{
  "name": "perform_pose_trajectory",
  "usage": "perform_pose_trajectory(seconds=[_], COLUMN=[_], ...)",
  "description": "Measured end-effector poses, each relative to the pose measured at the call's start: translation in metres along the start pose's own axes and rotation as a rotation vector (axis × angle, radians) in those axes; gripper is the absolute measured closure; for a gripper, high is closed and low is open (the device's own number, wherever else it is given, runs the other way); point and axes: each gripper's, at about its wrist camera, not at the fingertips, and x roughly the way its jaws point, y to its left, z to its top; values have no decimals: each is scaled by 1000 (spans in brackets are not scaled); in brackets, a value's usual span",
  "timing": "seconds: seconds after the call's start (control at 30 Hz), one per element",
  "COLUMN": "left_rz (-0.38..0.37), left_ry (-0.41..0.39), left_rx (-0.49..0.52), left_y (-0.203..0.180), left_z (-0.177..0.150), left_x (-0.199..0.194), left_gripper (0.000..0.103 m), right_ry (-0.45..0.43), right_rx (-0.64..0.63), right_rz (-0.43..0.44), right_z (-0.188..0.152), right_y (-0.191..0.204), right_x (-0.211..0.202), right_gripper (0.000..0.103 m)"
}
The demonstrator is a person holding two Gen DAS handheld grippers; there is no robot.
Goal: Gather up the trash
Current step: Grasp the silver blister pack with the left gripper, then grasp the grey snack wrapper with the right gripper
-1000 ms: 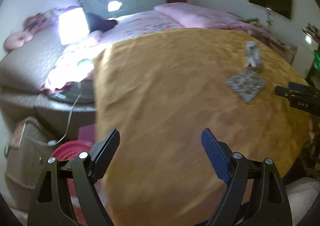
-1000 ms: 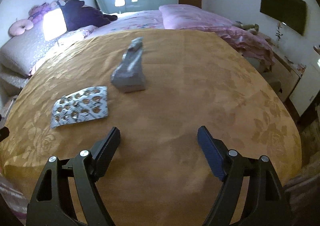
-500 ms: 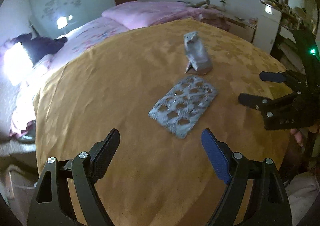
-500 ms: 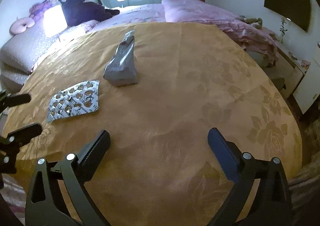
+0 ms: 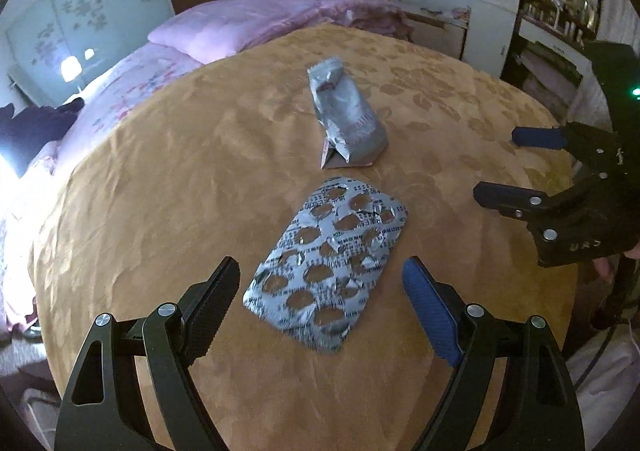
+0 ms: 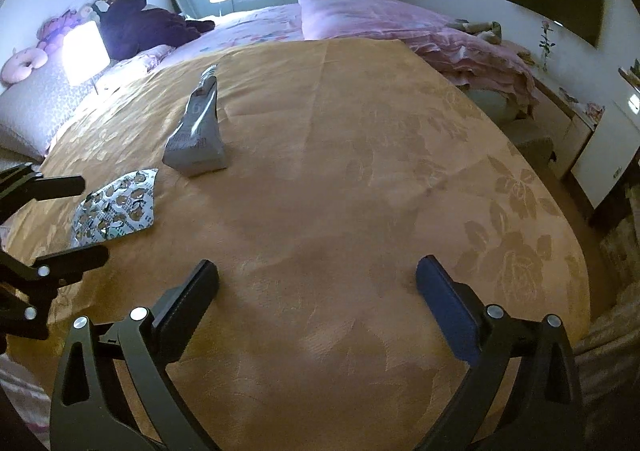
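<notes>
An empty silver pill blister sheet [image 5: 332, 263] lies flat on the orange blanket [image 5: 160, 191]. My left gripper [image 5: 320, 291] is open, its jaws on either side of the sheet's near end, just above it. A crumpled silver pouch [image 5: 346, 123] lies just beyond the sheet. In the right wrist view the sheet [image 6: 118, 209] and pouch [image 6: 198, 139] sit at the left. My right gripper [image 6: 318, 291] is open and empty over bare blanket, and it also shows in the left wrist view [image 5: 516, 167] to the right of the sheet.
The orange blanket covers a bed with pink bedding and a pillow [image 6: 360, 15] at the far end. A white cabinet [image 5: 492, 31] and shelves stand at the right. A bright lamp [image 6: 86, 51] and dark clothes [image 6: 148, 23] are at the left.
My left gripper swung right from the bed's left edge and closed in over the blister sheet. My right gripper opened slightly wider and shifted a little right.
</notes>
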Motion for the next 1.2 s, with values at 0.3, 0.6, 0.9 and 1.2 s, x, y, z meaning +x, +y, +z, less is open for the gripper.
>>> perform_pose_trajectory(seconds=[0.3,0.6,0.9,1.2], left_rz=[-59,-61,41,151], left_ry=[6,-24,-14,-21], left_rx=[-14,-7,-144,-301], left_y=[4,-6,9,40], left_z=[5,2,-18,-50], left_x=[9,2,-14,-45], left_gripper=[24,46,46,46], right_ry=[-16,-33,-45,-38], right_rx=[-2,6,7,10], right_rz=[5,-2,-6,-6], right_z=[0,-1,-3,0], right_y=[-2,-1,1,4], right_x=[0,-1,-4,-4], right_gripper=[6,6,6,7])
